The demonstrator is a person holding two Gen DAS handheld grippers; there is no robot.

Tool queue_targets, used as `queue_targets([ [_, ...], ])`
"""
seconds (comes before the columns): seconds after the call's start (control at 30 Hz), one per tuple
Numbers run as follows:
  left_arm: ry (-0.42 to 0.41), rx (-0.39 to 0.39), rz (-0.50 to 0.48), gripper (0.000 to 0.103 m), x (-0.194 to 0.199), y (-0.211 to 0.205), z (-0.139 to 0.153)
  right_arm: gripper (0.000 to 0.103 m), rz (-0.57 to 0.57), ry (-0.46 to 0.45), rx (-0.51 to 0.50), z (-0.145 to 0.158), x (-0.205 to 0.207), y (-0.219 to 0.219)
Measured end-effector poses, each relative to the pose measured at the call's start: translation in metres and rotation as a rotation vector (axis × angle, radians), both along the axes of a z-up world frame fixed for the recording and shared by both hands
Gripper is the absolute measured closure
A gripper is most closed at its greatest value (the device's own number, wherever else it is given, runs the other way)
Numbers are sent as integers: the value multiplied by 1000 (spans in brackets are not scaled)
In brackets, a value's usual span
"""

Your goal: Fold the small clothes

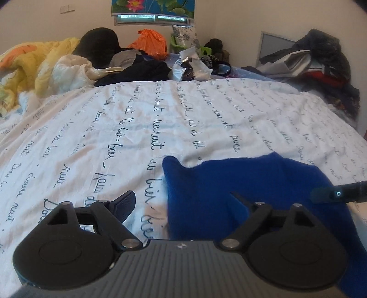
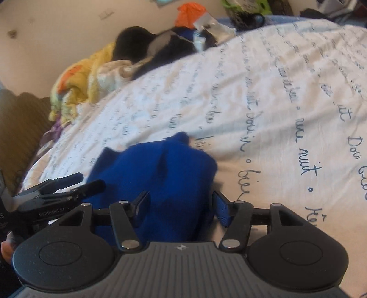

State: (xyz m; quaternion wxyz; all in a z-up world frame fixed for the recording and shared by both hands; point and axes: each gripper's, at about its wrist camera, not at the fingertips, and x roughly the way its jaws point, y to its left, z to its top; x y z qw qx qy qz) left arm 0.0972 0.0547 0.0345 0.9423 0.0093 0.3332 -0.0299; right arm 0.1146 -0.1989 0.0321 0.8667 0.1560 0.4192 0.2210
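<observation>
a bed (image 1: 183, 119) under a white sheet printed with blue script fills both views, in a cluttered bedroom. near field: the left tool (image 1: 183, 199) hangs with its jaws spread wide, the left finger over bare sheet and the right finger over the blue garment (image 1: 240, 183), neither pressing on cloth. the right tool (image 2: 181, 204) stands about half open; the garment (image 2: 156, 169) bulges up between its fingers, and a fold lies against the inner face of the right finger, yet no pinch is visible, so it reads as released rather than gripping. the garment lies bunched on the near edge of the bed, just ahead of both tools.

step in hand, as judged: taking a fresh hold to lay the piece flat before a fold. to do this well, each tool should close on a single edge or corner rather than on the heap, then draw apart to smooth the cloth over the sheet.

far field: a yellow quilt (image 1: 34, 62), an orange bag (image 1: 151, 43) and dark clothes (image 1: 142, 68) lie piled at the far side, beneath a flowered blind (image 1: 153, 6).

the left wrist view shows the garment's spread and pointed corner, a second pile of clothes (image 1: 321, 62) at right, and the tip of the right tool at its right edge. the right wrist view alone shows the left tool (image 2: 75, 183) beside the garment, and the dark floor off the bed's edge.
</observation>
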Motion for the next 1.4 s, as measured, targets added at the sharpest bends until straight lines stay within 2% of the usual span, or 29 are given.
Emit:
queue_targets([
  [0.1,-12,143,29,19,18,-7,-10,44,-105,-138,-213,6,9,10],
  [0.13,-9,154,40,20,19,-6,-8,44,-141,-169,-262,11,9,14],
  [0.17,-6,139,56,27,17,-4,-3,44,-152,-190,-269,18,6,17],
  [0.23,-25,66,79,35,0,1,12,44,-77,-229,-163,32,-6,22],
  [0.3,-62,2,46,32,-22,-3,22,39,39,-222,-68,36,-14,32],
  [0.37,-55,-23,-27,24,-36,-16,20,38,102,-181,-82,26,-10,48],
  [0.43,-3,5,-84,23,-37,-29,4,39,109,-104,-136,2,8,55],
  [0.47,15,35,-78,20,-37,-32,-7,39,115,-178,-123,-5,7,52],
  [0.5,-2,17,-59,19,-40,-28,-8,39,115,-183,-131,-6,9,50],
  [0.57,17,-32,-19,21,-51,-13,0,39,84,-121,-115,7,2,46],
  [0.67,33,-120,-5,19,-87,10,8,38,105,-131,-92,31,-35,28],
  [0.8,116,-186,-28,20,-126,18,-1,35,137,-30,-49,21,-83,-1],
  [0.83,123,-181,-47,20,-130,16,-5,35,149,-15,-73,14,-93,0],
  [0.87,97,-137,-57,18,-134,10,-7,35,172,-6,-120,6,-102,5],
  [0.9,66,-70,-72,17,-136,3,-10,38,193,-33,-179,0,-110,11],
  [0.93,21,-2,-90,9,-139,-3,-13,39,224,-118,-286,-3,-122,21],
  [0.97,-8,59,-100,2,-140,-6,-14,35,249,-186,-378,-5,-130,29],
  [1.0,-20,92,-109,2,-139,-6,-14,29,235,-201,-408,-4,-132,30],
  [1.03,-13,106,-112,3,-137,-3,-11,29,218,-171,-391,-1,-130,27],
  [1.1,5,98,-105,13,-140,1,-1,29,176,-147,-362,7,-131,20],
  [1.17,2,52,-89,23,-150,3,10,28,122,-209,-311,27,-144,12],
  [1.27,14,-30,-118,22,-160,-10,9,28,131,-265,-159,45,-153,15],
  [1.37,54,-4,-128,20,-158,-27,-10,28,212,-220,-73,35,-145,37],
  [1.4,37,-9,-119,17,-160,-26,-14,29,236,-193,-65,27,-140,42],
])
